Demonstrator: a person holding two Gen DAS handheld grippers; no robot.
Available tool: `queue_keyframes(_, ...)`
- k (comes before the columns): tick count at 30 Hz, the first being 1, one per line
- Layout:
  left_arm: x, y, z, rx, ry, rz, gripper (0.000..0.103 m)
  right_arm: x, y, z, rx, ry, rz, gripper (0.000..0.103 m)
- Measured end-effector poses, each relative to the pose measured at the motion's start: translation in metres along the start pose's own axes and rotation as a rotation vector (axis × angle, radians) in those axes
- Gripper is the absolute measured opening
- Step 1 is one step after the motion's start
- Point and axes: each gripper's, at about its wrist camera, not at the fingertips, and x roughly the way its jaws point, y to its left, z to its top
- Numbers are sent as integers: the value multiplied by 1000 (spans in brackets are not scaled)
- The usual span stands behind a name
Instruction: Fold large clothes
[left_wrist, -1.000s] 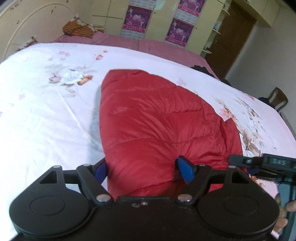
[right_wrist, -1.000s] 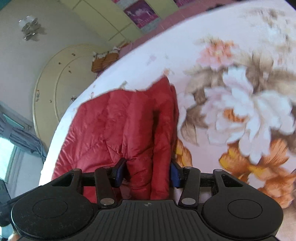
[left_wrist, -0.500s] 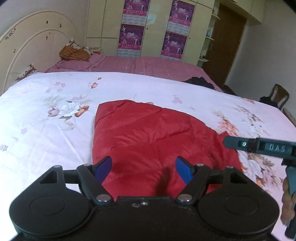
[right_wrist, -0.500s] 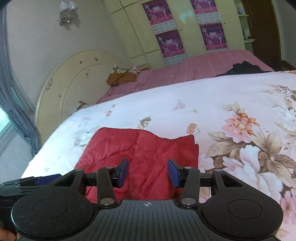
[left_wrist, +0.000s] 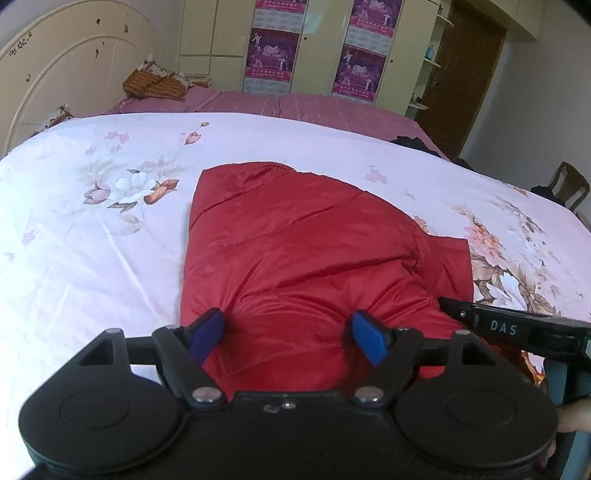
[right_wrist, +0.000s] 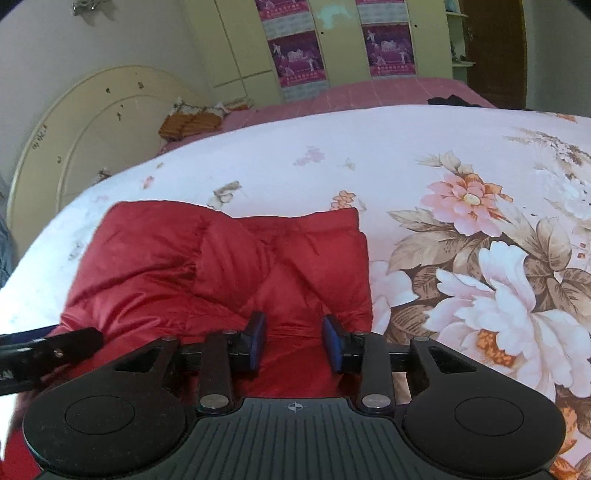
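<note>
A red quilted puffer jacket (left_wrist: 306, 258) lies folded in a thick bundle on the white floral bedspread (left_wrist: 92, 229). My left gripper (left_wrist: 286, 336) is open, its blue pads apart above the jacket's near edge, holding nothing. The jacket also shows in the right wrist view (right_wrist: 221, 269). My right gripper (right_wrist: 293, 341) is open over the jacket's near right part, empty. The right gripper's body shows at the right of the left wrist view (left_wrist: 517, 328). The left gripper shows at the left edge of the right wrist view (right_wrist: 48, 347).
A cream headboard (left_wrist: 62, 74) stands at the far left. A pink sheet (left_wrist: 295, 107) and an orange patterned pillow (left_wrist: 155, 83) lie at the bed's far end. Wardrobes with purple posters (left_wrist: 277, 48), a brown door (left_wrist: 469, 70) and a wooden chair (left_wrist: 569, 188) stand beyond.
Both grippers have lifted and drawn back from the jacket, then dipped slightly toward it again. The jacket lies let go on the bed, and both views have levelled out.
</note>
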Motion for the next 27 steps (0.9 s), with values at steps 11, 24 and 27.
queue_keyframes(11,-76,-13,-34,37,-45,-6,73,-105,11,-16,-104,-94,106,34)
queue_keyframes(24,-84,-12,-87,-39,-11,67,84,-95,30,-98,-250,37,63,34)
queue_keyframes(27,-85,-14,-85,-37,-16,81,84,-89,30,-101,-272,36,57,34)
